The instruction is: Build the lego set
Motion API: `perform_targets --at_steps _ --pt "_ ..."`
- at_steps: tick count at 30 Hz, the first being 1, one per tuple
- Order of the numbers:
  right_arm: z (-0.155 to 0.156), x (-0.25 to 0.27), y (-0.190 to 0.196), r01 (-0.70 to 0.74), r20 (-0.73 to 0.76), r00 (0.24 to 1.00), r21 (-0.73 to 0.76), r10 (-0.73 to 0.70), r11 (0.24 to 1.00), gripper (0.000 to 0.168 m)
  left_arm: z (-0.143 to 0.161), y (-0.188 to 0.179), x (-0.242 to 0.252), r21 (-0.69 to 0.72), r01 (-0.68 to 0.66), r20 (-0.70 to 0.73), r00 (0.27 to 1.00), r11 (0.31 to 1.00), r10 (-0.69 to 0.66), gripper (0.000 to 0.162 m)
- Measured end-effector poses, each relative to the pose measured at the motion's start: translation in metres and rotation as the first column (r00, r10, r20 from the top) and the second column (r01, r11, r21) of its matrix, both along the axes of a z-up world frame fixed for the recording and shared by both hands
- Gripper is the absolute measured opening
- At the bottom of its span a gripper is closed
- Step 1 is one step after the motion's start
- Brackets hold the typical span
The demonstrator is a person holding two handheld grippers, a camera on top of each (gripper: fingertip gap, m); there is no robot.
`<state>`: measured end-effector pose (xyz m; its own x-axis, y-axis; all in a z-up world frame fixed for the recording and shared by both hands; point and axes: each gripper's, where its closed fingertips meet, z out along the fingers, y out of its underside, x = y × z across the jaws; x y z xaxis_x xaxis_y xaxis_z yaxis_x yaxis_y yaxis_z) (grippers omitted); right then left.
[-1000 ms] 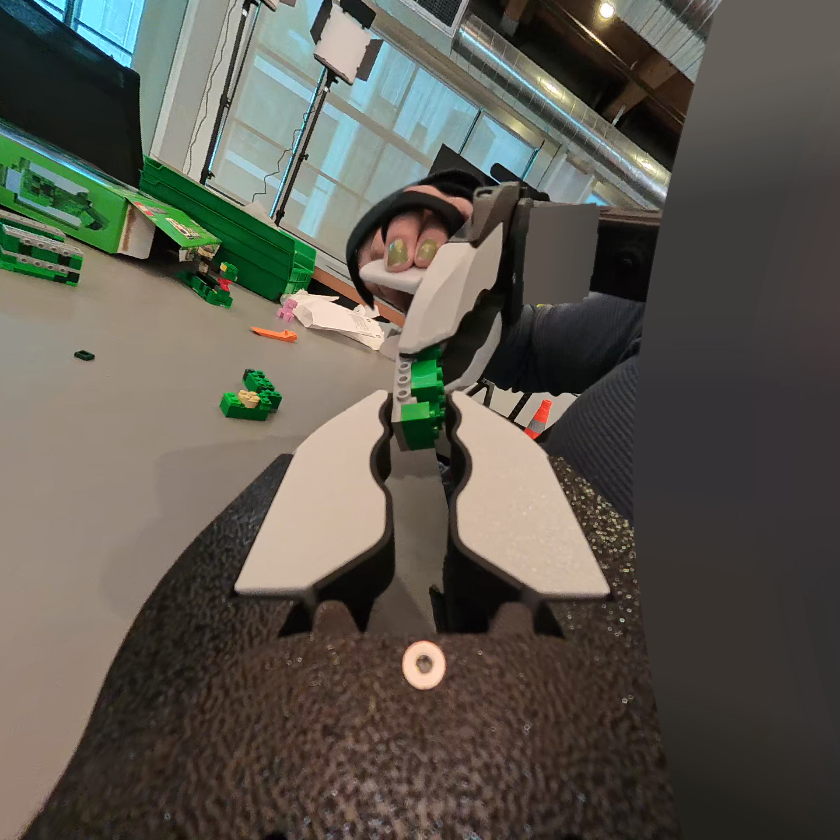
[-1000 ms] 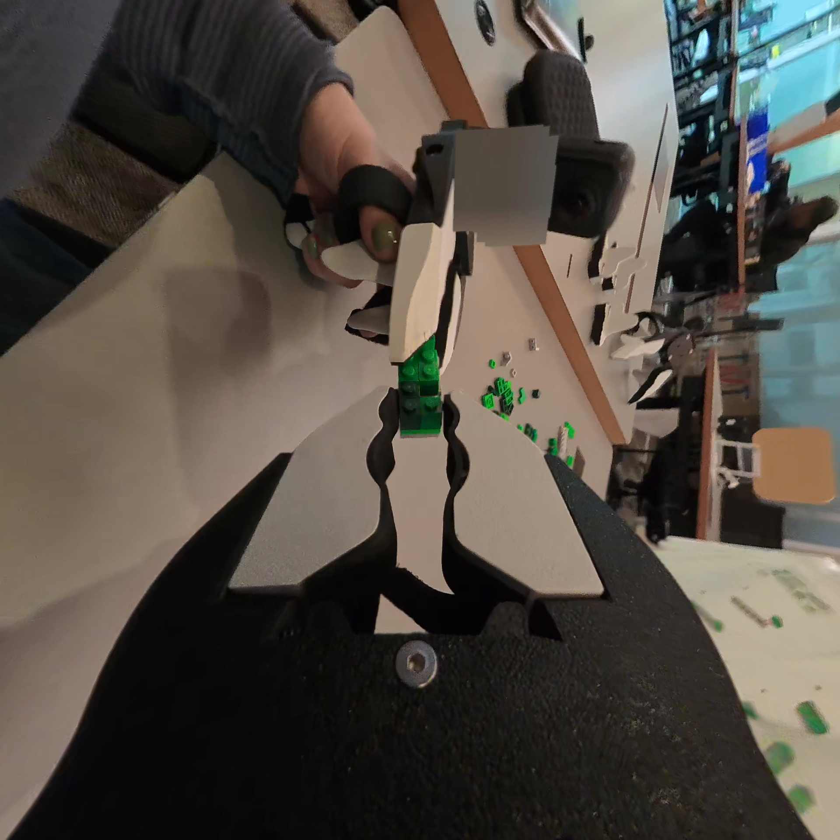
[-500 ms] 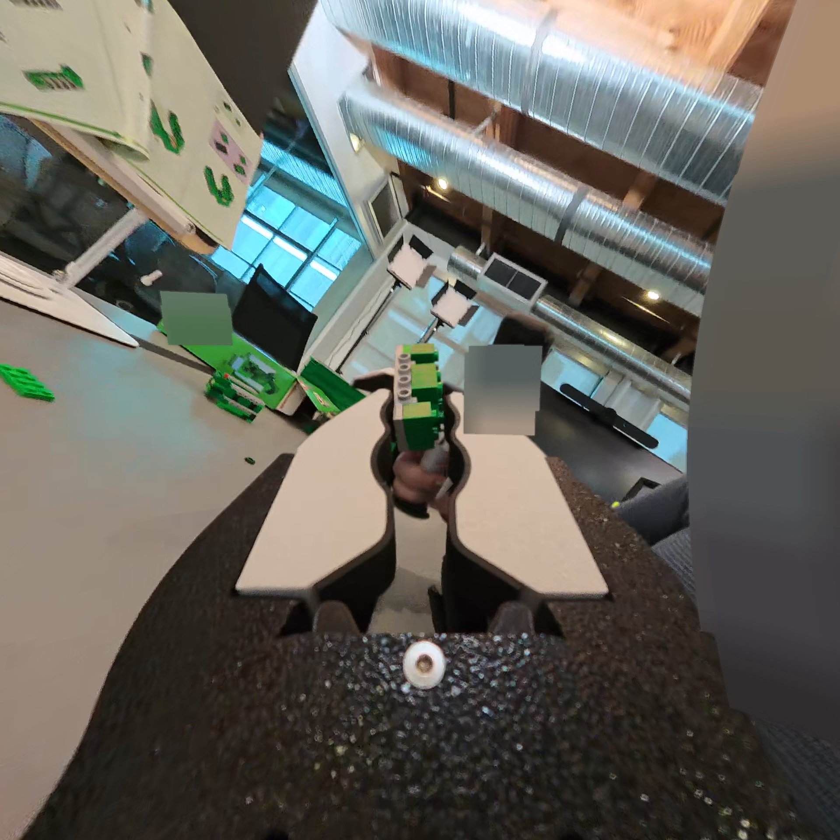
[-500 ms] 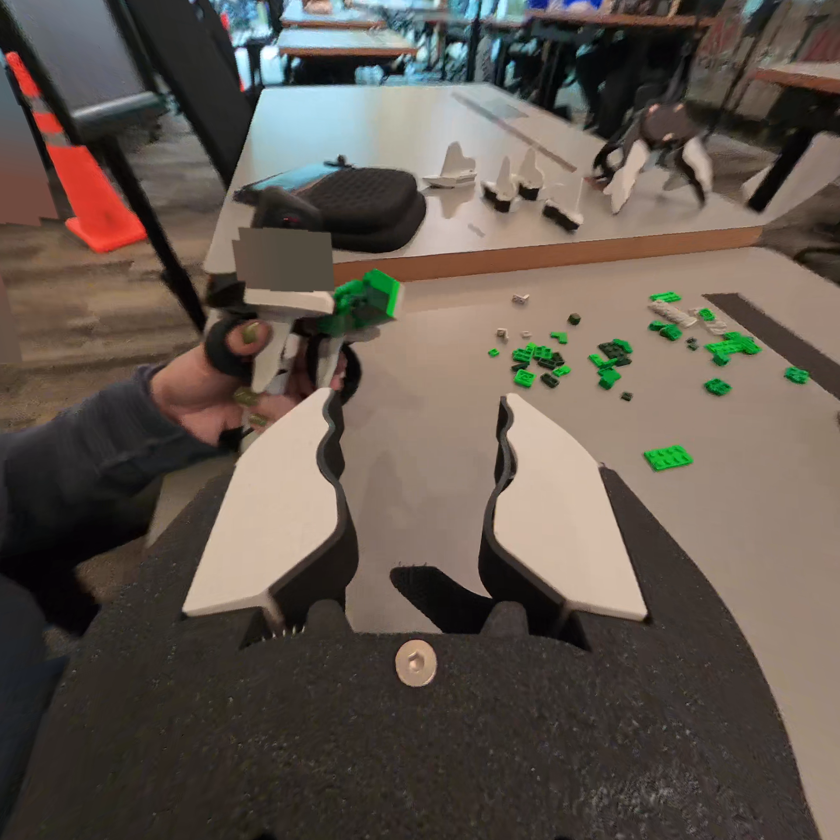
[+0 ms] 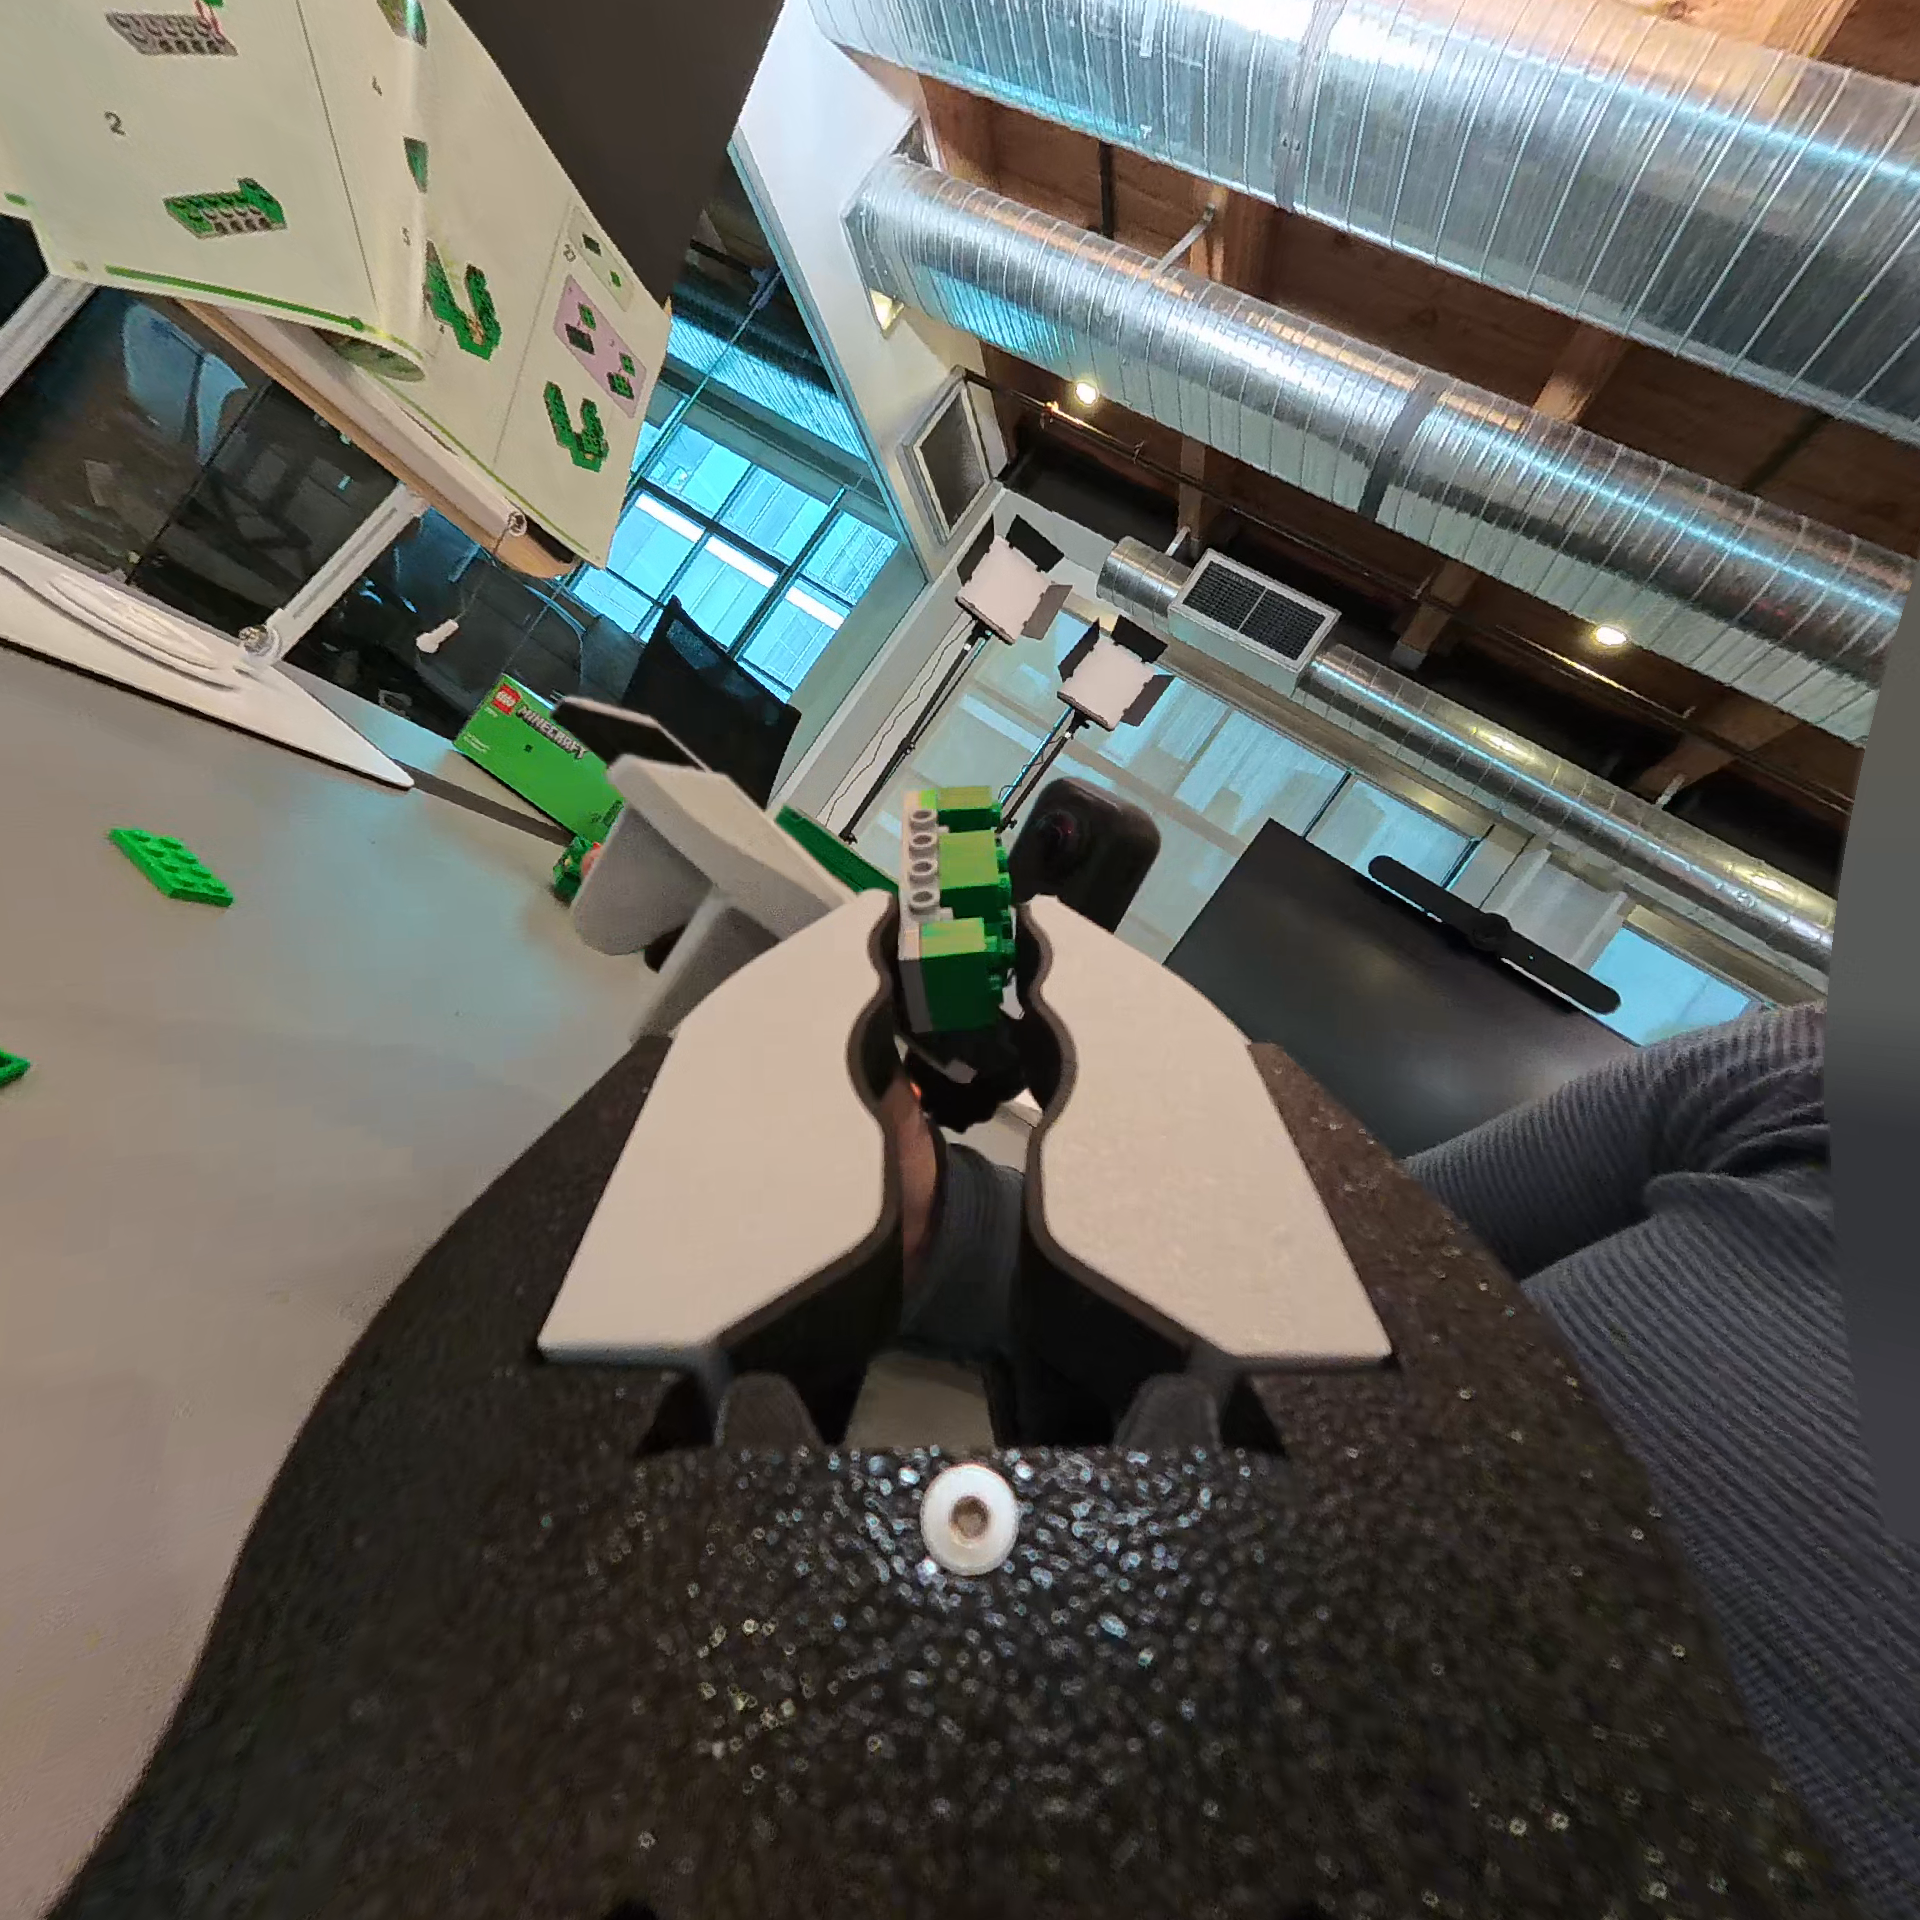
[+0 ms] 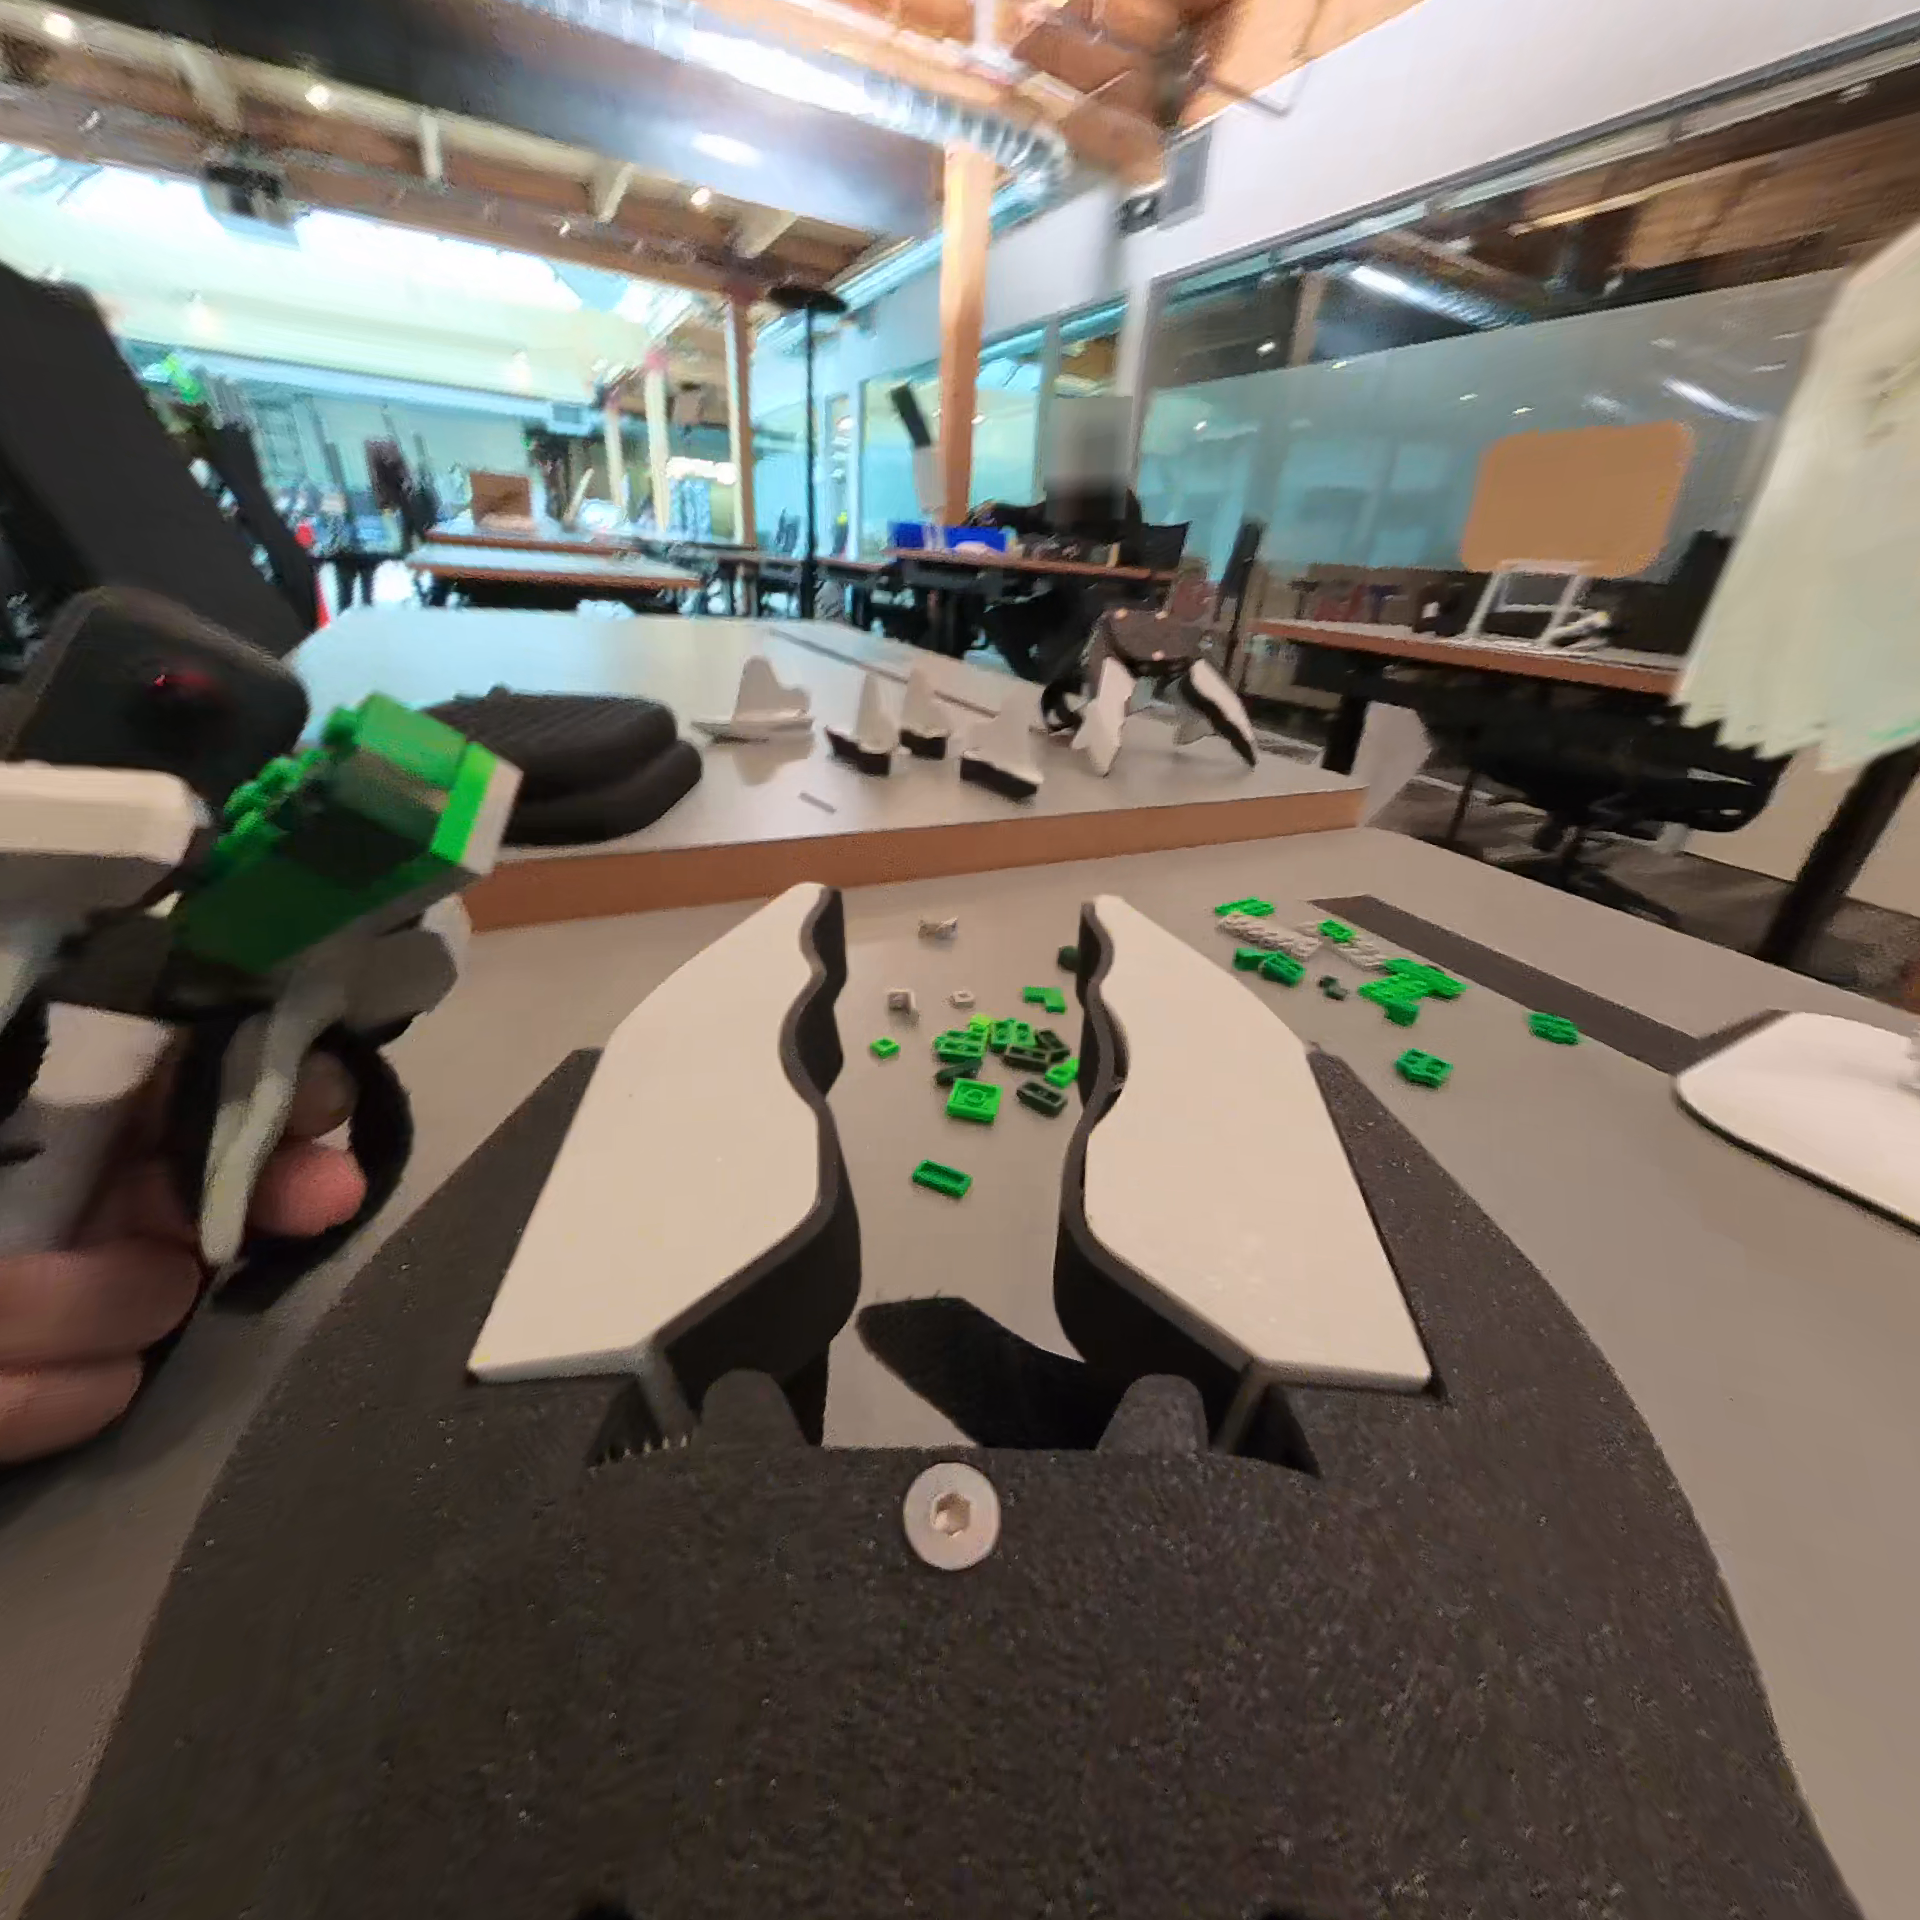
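The left gripper (image 5: 961, 961) had its jaws clamped on one green lego assembly (image 5: 956, 914); the right gripper (image 6: 956, 935) hung with jaws wide above the tabletop (image 6: 1558, 1299), one printed green box (image 5: 535, 743) behind.

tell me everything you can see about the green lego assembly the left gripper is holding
The green lego assembly is a small stack of glossy plastic bricks in light and darker green, with a grey studded strip down one side. The left gripper is shut on its lower part, both fingers pressing its sides, so its top sticks out past the tips. It is held in the air above the grey table, touching nothing else. In the right wrist view it appears tilted and blurred.
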<state>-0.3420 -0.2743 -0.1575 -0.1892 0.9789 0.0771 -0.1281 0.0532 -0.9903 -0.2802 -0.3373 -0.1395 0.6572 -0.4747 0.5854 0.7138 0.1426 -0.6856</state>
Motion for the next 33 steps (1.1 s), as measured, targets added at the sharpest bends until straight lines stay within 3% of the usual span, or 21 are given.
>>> perform_targets --at_steps 4,21,33 --pt "0.004 0.003 0.001 0.038 -0.046 0.998 0.034 -0.037 0.999 0.04 0.0 0.0 0.0 0.0 0.001 0.005 1.0 1.0 -0.001 0.02" --pt "0.021 0.014 0.009 0.037 -0.154 0.987 -0.065 -0.047 0.997 0.038 -0.001 0.001 -0.002 -0.006 0.0 0.025 1.0 1.0 0.0 0.02" --pt "0.018 0.013 0.003 0.013 -0.115 0.993 -0.054 -0.019 0.998 0.031 -0.003 0.003 -0.003 -0.023 -0.01 0.027 1.0 1.0 0.011 0.019"
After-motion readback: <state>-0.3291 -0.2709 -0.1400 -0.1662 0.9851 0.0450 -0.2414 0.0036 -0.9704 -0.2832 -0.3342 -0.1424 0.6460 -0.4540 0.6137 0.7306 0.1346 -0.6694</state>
